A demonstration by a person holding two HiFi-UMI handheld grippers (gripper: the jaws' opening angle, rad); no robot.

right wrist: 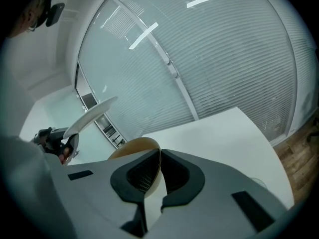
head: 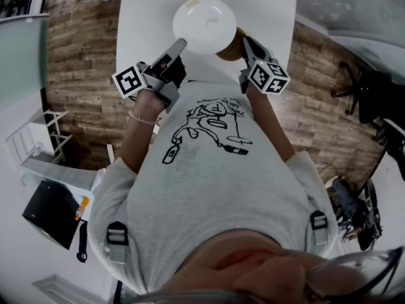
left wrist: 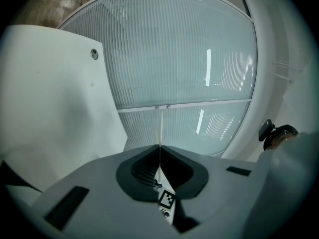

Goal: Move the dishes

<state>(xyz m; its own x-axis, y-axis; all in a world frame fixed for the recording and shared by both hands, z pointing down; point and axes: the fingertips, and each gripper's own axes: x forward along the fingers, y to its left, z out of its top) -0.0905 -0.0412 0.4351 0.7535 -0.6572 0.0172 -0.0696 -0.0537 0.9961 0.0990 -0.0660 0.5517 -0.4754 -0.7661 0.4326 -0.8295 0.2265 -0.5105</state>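
Left gripper (head: 180,43) is clamped tight on the near rim of a white plate (head: 204,23). In the left gripper view the plate shows only as a thin edge-on line running out from between the closed jaws. The plate sits over the near part of the white table (head: 272,5). In the right gripper view it is up in the air, tilted, well apart from the other dish. Right gripper (head: 243,42) is clamped on the rim of a tan dish (head: 228,50); the right gripper view shows the jaws pinched on that rim, with the dish curving away to the left. In the head view the tan dish is just right of the white plate and partly tucked under its edge, over the table's near edge; can't tell if it touches the tabletop. The person holding both grippers wears a grey t-shirt (head: 209,189) with a black line drawing. A frosted ribbed glass wall (left wrist: 189,59) stands behind the table, with wood plank floor (head: 82,62) on both sides.
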